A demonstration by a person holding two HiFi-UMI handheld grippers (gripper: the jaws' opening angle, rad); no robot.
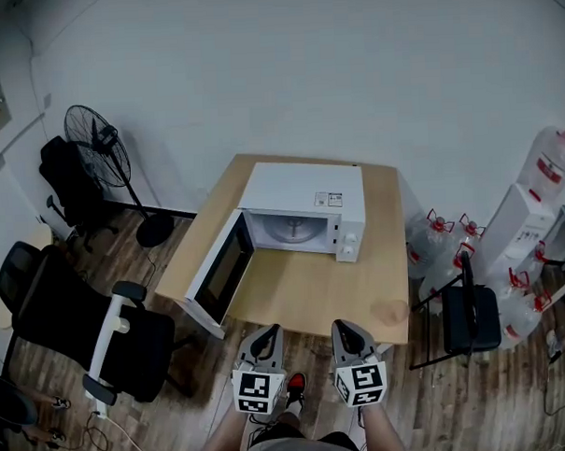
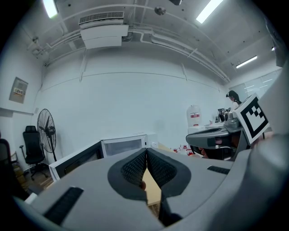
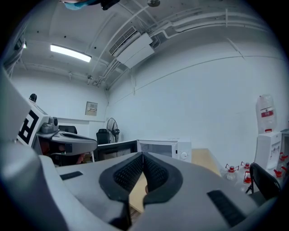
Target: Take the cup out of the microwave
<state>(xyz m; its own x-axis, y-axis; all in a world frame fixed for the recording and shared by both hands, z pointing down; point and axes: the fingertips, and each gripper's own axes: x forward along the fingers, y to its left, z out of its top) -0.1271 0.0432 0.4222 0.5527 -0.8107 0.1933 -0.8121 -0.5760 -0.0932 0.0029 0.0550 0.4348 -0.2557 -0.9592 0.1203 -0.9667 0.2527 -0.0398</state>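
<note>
Left gripper (image 2: 146, 150) and right gripper (image 3: 142, 155) are clenched, pads together, holding nothing. The tan cup (image 1: 393, 311) stands on the table (image 1: 295, 294) — outside the open microwave (image 1: 305, 196).

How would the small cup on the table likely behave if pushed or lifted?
The cup looks small beside the microwave, so it is probably light and easy to tip. It stands near the table's front right corner, so a push might send it off. Its material can't be told, so squeeze gently.
</note>
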